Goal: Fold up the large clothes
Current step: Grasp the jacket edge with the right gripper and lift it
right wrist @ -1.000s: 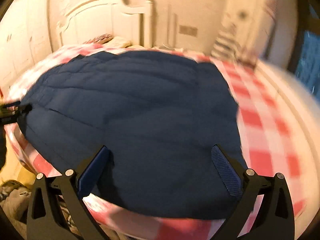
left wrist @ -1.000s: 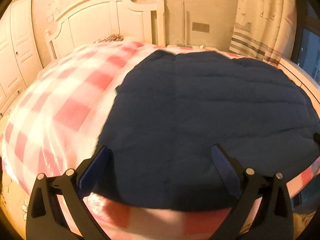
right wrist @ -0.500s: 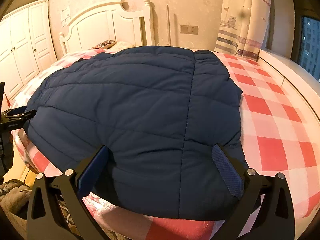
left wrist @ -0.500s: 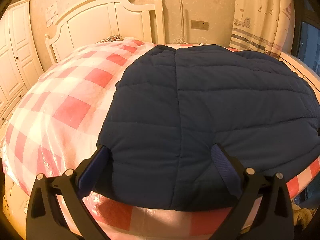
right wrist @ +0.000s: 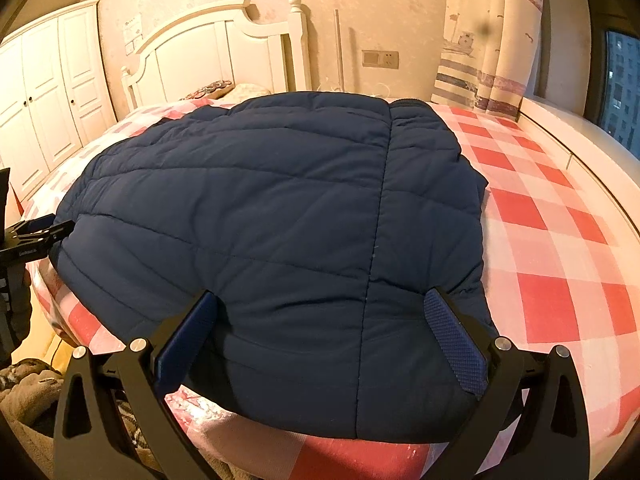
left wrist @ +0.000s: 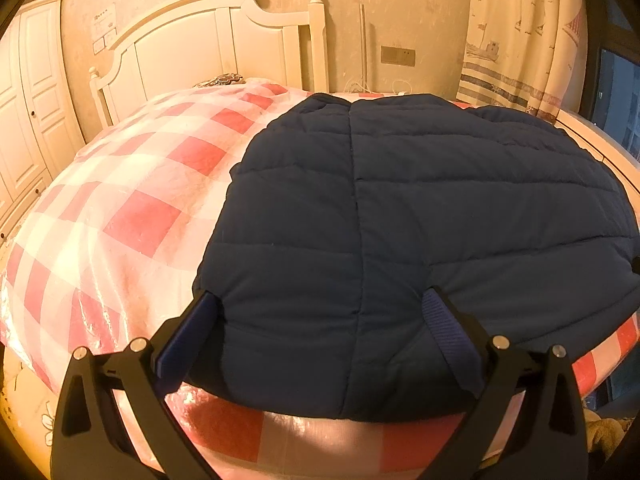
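Jacket (left wrist: 400, 220) spread flat on checked bed (left wrist: 140, 220), near hem at bed's edge for reach | left gripper (left wrist: 320, 336) wide open, empty, straddling hem | right gripper (right wrist: 324, 332) same, likely readying paired pinch for fold.

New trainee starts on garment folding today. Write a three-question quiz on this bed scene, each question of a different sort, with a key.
1. True or false: the left gripper and the right gripper are both open.
2. Multiple choice: the dark navy quilted padded garment lies on (A) a bare wooden floor, (B) the red-and-white checked bed cover, (C) a chair.
3. Fill in: behind the bed stands a white wooden ______.

Key: 1 true, each gripper's fingers stand wide apart over the garment's near edge; 2 B; 3 headboard.
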Action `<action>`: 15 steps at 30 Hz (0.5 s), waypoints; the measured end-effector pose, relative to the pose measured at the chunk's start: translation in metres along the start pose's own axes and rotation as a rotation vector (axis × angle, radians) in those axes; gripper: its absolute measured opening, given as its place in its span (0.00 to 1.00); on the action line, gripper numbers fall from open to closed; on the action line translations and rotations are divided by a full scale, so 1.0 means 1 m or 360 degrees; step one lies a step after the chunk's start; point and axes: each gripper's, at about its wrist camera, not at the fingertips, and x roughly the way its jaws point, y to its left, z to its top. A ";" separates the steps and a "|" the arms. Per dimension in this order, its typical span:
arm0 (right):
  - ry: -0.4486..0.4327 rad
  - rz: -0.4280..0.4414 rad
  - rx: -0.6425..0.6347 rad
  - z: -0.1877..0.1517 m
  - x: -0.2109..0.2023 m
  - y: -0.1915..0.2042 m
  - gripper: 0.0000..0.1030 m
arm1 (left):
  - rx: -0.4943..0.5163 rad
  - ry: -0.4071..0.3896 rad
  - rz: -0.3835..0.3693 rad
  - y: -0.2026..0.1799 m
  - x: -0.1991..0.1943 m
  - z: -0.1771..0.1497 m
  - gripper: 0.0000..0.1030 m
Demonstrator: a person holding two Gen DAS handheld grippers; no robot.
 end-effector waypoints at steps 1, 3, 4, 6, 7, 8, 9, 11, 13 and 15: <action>0.0026 -0.0025 0.0017 0.002 -0.002 0.003 0.96 | -0.0003 0.0011 0.0012 0.000 -0.002 0.001 0.98; 0.0045 -0.0127 0.0057 0.009 -0.009 0.010 0.95 | -0.0048 -0.0048 -0.0009 -0.004 -0.025 0.005 0.94; 0.0005 -0.0150 0.0043 0.011 -0.017 0.020 0.95 | -0.0015 -0.0141 -0.0081 -0.012 -0.043 0.009 0.94; -0.0064 -0.0058 -0.0047 0.014 -0.027 0.042 0.95 | 0.0119 -0.0283 -0.0076 -0.034 -0.065 0.014 0.96; -0.0073 -0.0028 -0.0104 0.016 -0.028 0.056 0.95 | 0.0213 -0.0321 -0.0069 -0.050 -0.072 0.016 0.97; -0.0068 -0.0001 -0.0166 0.016 -0.027 0.070 0.95 | 0.0257 -0.0319 -0.0078 -0.058 -0.072 0.016 0.98; -0.0053 0.0029 -0.0231 0.016 -0.023 0.083 0.95 | 0.0304 -0.0270 -0.0116 -0.071 -0.066 0.017 0.98; 0.0007 0.0056 -0.0365 0.008 -0.008 0.105 0.96 | 0.0342 -0.0125 -0.0112 -0.084 -0.043 0.012 0.98; 0.0015 -0.0024 -0.0492 -0.002 0.004 0.117 0.96 | 0.0370 0.0016 -0.0113 -0.089 -0.017 0.003 0.98; 0.0026 -0.0031 -0.0562 -0.004 0.003 0.118 0.95 | 0.0332 -0.0016 -0.0172 -0.083 -0.014 -0.003 0.98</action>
